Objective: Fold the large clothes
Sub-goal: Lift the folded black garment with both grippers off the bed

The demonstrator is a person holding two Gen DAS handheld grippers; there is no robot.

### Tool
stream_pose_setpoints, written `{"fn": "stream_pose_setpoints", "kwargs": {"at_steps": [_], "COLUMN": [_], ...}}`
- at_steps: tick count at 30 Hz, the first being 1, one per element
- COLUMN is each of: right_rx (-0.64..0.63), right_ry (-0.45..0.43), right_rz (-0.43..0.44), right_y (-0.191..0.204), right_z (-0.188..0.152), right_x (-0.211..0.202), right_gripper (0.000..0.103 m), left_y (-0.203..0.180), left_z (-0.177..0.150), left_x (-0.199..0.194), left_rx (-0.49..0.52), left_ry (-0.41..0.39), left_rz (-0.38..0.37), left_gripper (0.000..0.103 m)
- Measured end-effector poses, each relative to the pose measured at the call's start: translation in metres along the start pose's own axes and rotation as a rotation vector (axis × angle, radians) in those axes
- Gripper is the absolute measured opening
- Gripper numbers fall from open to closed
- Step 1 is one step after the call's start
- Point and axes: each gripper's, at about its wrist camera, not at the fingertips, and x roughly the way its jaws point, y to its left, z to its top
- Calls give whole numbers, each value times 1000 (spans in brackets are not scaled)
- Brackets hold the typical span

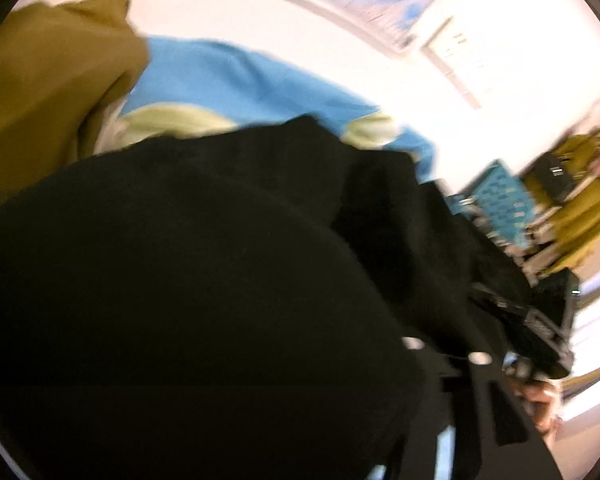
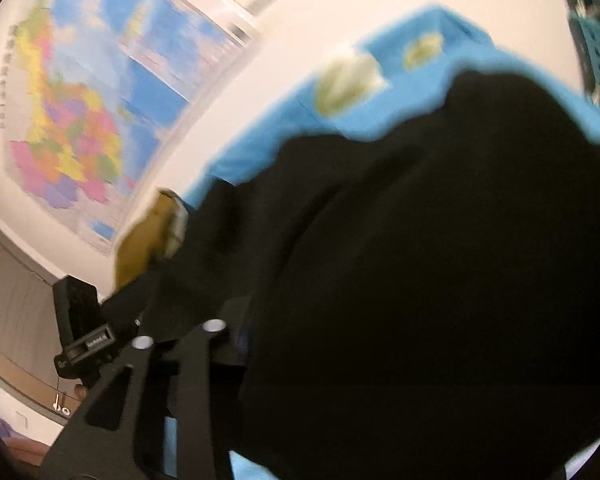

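Note:
A large black garment [image 1: 204, 280] fills most of the left wrist view and hangs over my left gripper [image 1: 448, 344], hiding its fingertips. Only two white screw heads on the fingers show. The same black garment [image 2: 440, 260] covers the right side of the right wrist view and drapes over my right gripper [image 2: 180, 316]. Its fingertips are also buried in cloth, so neither grip can be read. The two grippers are close together: the right gripper [image 1: 540, 320] shows beside the left with a hand [image 1: 540, 396] below it, and the left gripper [image 2: 80, 328] shows at lower left.
A blue cloth with pale green patches [image 1: 240, 84] lies behind the black garment on a white surface [image 1: 260, 12]. An olive garment [image 1: 48, 92] is heaped at the left. Teal perforated baskets [image 1: 500, 204] stand at the right. A coloured map [image 2: 80, 120] hangs on the wall.

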Motion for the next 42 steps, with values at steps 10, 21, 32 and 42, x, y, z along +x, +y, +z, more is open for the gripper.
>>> {"fn": "stream_pose_setpoints", "kwargs": {"at_steps": [10, 21, 32, 42], "right_rx": [-25, -210, -309, -386], "right_ry": [-66, -139, -186, -232], "right_rz": [34, 57, 107, 161], "right_y": [6, 62, 104, 147], "right_z": [6, 24, 39, 51], "right_x": [17, -23, -58, -75], "right_gripper": [28, 19, 18, 18], "left_y": [-9, -38, -62, -63], "left_z": [8, 17, 29, 40], "left_x": [19, -29, -68, -107], "left_rx": [55, 133, 181, 206], "left_ry": [-45, -139, -211, -303], "left_rz": [120, 103, 48, 42], "left_gripper": [52, 35, 34, 34]}}
